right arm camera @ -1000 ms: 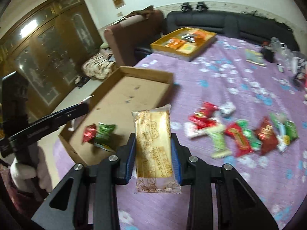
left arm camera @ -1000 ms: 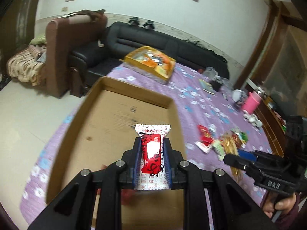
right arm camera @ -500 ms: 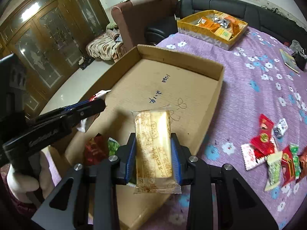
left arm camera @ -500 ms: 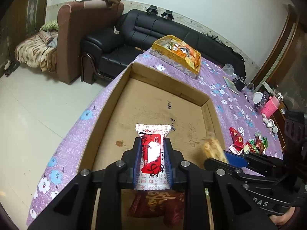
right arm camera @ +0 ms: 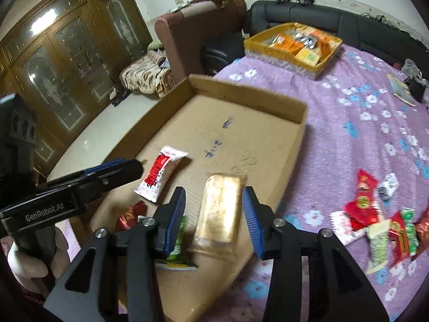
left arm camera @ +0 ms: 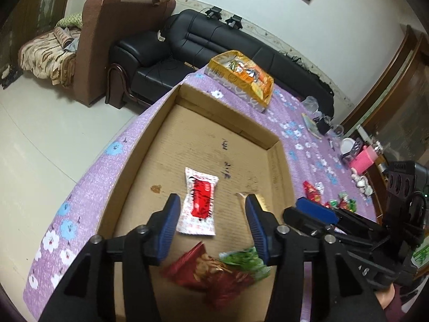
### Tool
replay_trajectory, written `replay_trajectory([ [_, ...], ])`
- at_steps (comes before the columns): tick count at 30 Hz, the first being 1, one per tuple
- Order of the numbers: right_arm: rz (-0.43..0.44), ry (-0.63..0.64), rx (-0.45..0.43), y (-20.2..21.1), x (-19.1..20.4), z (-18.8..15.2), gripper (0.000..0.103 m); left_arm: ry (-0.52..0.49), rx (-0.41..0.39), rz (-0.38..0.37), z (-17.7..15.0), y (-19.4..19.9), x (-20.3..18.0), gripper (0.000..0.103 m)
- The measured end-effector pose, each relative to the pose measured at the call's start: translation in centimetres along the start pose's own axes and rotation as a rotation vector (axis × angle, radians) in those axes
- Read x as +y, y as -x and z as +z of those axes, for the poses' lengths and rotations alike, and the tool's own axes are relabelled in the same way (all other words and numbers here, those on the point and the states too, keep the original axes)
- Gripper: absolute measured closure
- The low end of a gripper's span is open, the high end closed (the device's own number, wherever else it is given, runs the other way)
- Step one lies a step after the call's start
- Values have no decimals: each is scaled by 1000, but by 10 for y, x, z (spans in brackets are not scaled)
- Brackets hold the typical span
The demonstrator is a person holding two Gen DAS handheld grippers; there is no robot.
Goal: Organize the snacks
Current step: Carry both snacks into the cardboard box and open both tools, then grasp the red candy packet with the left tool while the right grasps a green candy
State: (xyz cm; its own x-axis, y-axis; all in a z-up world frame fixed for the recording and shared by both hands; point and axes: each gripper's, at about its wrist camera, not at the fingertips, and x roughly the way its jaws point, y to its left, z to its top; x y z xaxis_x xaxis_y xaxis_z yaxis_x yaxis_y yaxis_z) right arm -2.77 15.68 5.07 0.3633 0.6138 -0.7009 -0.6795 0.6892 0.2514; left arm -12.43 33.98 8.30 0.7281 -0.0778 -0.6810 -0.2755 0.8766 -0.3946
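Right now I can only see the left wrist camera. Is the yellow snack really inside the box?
Observer: Yes. The golden snack lies flat on the cardboard box floor, between the open fingers of the right hand-held gripper.
Operator: Is it touching the red and white one?
Observer: No. The red-and-white snack lies apart, to its left.
Operator: Are there more snacks outside?
Observer: Yes, a pile of loose snacks sits on the purple tablecloth, right of the box.
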Motion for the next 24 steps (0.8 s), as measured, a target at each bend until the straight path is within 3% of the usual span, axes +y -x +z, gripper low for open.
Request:
replay_trajectory([
  [2, -10, -19, -25, 17, -11, -5, 50, 13, -5, -8, -2, 7, -4, 41],
  [6, -46, -61, -52, 46, -41, -18, 50, 39, -17, 1, -7, 21, -18, 25],
  [12, -153, -162, -99, 97, -107, -50, 50, 25, 7, -133, -24, 29, -49, 25],
  [17, -202, -279, -107, 120, -158, -75, 50, -68, 55, -148, -42, 15, -92, 25],
  [20, -192, -290, -98, 117, -167, -81, 50, -97, 98, -171, -51, 2, -109, 25],
  [24, -156, -212, -75, 97, -150, -76, 50, -126, 129, -171, -60, -8, -121, 25],
])
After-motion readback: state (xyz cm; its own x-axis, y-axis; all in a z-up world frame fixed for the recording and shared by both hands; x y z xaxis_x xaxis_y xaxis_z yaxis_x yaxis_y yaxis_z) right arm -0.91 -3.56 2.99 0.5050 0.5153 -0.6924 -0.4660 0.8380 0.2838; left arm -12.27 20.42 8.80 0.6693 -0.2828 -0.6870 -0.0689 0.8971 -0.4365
